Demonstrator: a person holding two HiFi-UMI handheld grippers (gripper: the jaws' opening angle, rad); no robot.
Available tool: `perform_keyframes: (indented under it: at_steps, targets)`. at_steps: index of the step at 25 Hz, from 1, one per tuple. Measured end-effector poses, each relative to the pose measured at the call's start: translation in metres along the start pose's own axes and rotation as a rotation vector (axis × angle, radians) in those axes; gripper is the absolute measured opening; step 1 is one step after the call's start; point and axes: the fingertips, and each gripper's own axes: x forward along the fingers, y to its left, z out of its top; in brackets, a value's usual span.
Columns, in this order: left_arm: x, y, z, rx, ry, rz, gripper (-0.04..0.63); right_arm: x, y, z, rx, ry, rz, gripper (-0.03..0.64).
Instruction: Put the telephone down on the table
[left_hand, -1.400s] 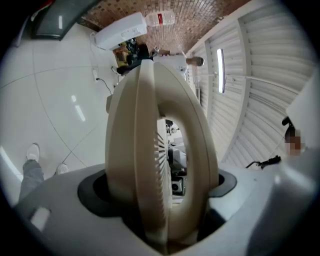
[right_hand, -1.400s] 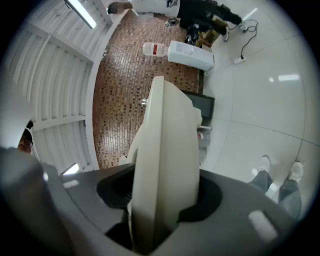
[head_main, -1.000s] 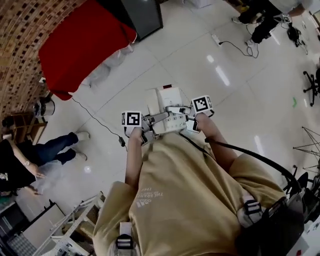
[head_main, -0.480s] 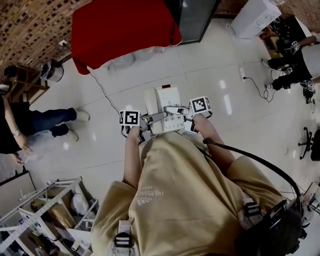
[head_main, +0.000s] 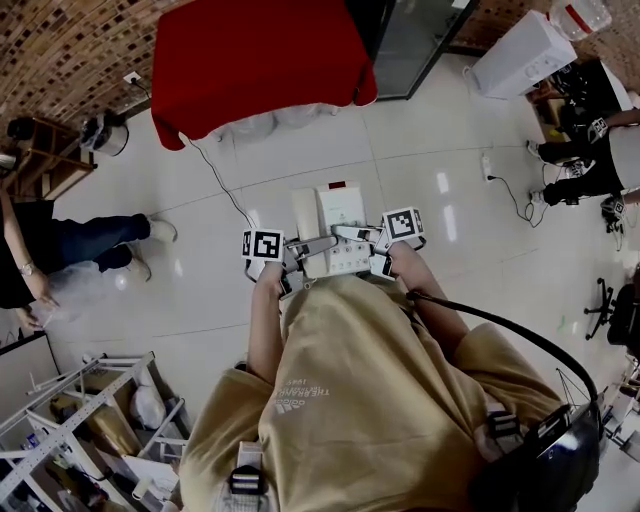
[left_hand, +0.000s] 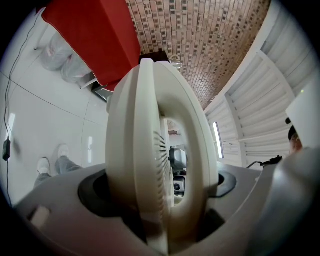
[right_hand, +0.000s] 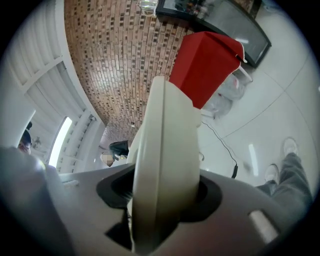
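As I judge it, the task is near its middle: the telephone is lifted, but it is not on the table yet.

In the upper left part of the head view stands the table (head_main: 260, 60), under a red cloth. It is ahead of the person and well apart from both grippers.

Below it, the left gripper (head_main: 300, 255) is just in front of the person's chest. In the left gripper view its 2 white jaws are together, with only a thin slit between them and nothing held there.

The white telephone (head_main: 335, 212) is in the air, just beyond the 2 grippers and between them, over the pale floor (head_main: 200, 290). It rests on no surface that I can see. The grippers seem to bear it from its 2 sides, but I cannot tell how exactly they touch it.

The right gripper (head_main: 365, 245) is at the telephone's other side. In the right gripper view its jaws are pressed together and are also empty.

3 things are left, I think: to bring the telephone over the red cloth, to lower it until its base rests there, and to draw both grippers away. Since no jaw clamps it, it may slip if the 2 grippers do not move as 1.
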Motion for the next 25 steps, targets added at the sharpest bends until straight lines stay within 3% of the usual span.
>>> perform_keyframes:
  at_steps: [5,9,13,16,25]
  targets:
    - [0.020,0.027,0.026,-0.053,-0.001,0.015,0.460,-0.005,-0.021,0.028,0.136,0.012,-0.042,0.219]
    - [0.038,0.032,0.062,-0.067,-0.045,0.038,0.460,-0.005,-0.030,0.079,-0.027,0.080,0.045,0.224]
    - [0.057,0.028,0.116,-0.041,-0.096,0.088,0.459,-0.010,-0.014,0.130,0.031,0.134,0.049,0.230]
    - [0.069,0.026,0.155,-0.023,-0.120,0.128,0.460,-0.008,-0.011,0.171,0.001,0.156,0.097,0.233]
    - [0.088,0.039,0.191,-0.061,-0.201,0.143,0.460,-0.011,-0.019,0.211,0.009,0.247,0.102,0.232]
